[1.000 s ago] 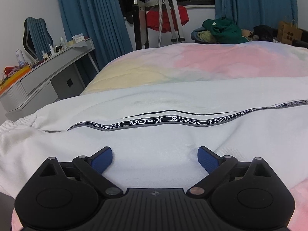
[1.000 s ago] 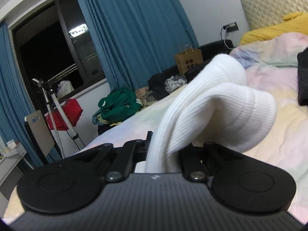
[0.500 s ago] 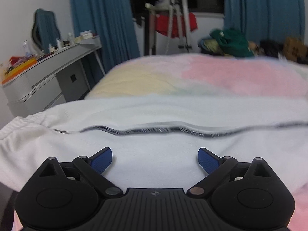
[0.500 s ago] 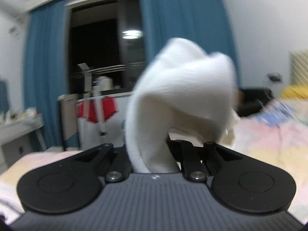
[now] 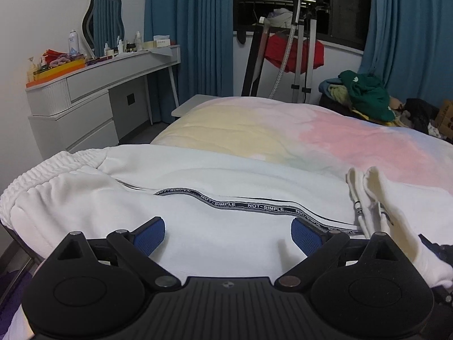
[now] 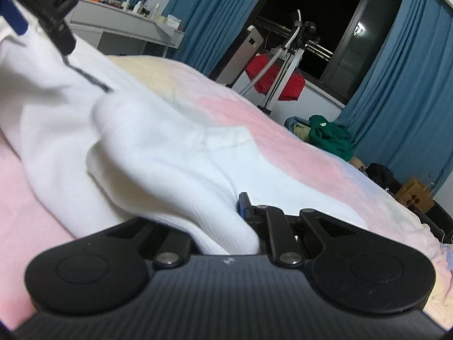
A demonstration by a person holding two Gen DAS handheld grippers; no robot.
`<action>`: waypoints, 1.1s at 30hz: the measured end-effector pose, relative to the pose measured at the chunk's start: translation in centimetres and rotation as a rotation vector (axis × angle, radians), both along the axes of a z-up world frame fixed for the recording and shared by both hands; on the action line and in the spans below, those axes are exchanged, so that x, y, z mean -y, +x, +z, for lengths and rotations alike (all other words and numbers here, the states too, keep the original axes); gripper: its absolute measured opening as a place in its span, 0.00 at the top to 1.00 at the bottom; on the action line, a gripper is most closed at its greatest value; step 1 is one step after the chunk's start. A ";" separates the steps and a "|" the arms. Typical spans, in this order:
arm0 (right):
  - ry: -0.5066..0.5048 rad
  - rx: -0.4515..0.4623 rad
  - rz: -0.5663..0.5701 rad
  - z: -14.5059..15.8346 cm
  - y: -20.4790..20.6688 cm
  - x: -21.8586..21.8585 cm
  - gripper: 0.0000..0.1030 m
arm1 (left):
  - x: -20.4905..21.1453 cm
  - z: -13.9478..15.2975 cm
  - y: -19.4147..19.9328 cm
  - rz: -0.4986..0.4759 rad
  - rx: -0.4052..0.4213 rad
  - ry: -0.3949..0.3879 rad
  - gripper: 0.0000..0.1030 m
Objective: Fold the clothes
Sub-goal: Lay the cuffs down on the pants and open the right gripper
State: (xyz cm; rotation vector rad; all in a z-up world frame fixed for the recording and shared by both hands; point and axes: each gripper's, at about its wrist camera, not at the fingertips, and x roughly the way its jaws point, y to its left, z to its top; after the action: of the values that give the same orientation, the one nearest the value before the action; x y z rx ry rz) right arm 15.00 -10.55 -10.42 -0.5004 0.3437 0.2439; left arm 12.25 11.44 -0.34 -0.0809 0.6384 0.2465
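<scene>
On the bed [image 5: 254, 130], white trousers [image 5: 198, 226] are lying across the lower frame. The right hand-held gripper [image 6: 243, 226] is clamping their ribbed cuff [image 6: 175, 187], carrying it over; the left hand-held gripper [image 5: 228, 231] is hovering wide, holding nothing. The fold is looking half-made.

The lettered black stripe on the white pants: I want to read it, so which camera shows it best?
The left wrist view: the stripe runs sharp across the white pants, reading NOT-SIMPLE. The right wrist view shows only a short, blurred piece, unreadable.
</scene>
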 end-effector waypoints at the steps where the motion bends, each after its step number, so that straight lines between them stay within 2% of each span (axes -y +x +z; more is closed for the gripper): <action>1: 0.009 0.002 -0.001 0.2 0.0 0.1 0.88 | 0.0 0.0 0.0 -0.001 0.003 -0.005 0.06; 9: 0.068 0.069 0.006 2.1 0.1 -0.6 0.88 | -2.2 1.8 -1.4 0.065 0.101 -0.148 0.06; 13: 0.080 0.095 0.100 2.4 -1.6 -2.4 0.88 | -3.0 2.4 -1.8 0.068 0.131 -0.247 0.06; 17: -0.023 0.044 0.196 -0.5 -2.6 -4.3 0.88 | -2.3 1.7 -1.5 0.052 0.096 -0.210 0.06; 20: 0.023 0.036 0.192 0.1 -2.0 -3.9 0.88 | -1.8 1.4 -1.4 0.026 0.085 -0.200 0.06; 22: 0.086 0.032 0.181 1.3 -1.8 -3.5 0.88 | -1.2 1.4 -1.4 0.005 0.088 -0.174 0.06; 25: 0.131 -0.009 0.179 1.4 -1.4 -3.4 0.85 | -0.7 1.5 -1.3 -0.016 0.087 -0.128 0.06; 28: 0.188 -0.075 0.239 2.0 -2.2 -3.2 0.70 | -0.3 1.4 -1.4 -0.033 0.081 -0.092 0.06; 32: 0.264 -0.163 0.320 2.8 -3.3 -2.9 0.20 | -0.2 1.5 -1.8 -0.052 0.078 -0.065 0.06; 33: 0.282 -0.185 0.340 3.0 -3.6 -2.8 0.15 | -0.3 1.6 -2.0 -0.058 0.080 -0.065 0.06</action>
State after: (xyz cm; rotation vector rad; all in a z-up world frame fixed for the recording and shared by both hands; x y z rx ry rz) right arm 11.40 -7.70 -7.43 -0.2544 0.3961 0.6624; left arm 10.22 11.70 1.25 -0.1336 0.5679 0.1657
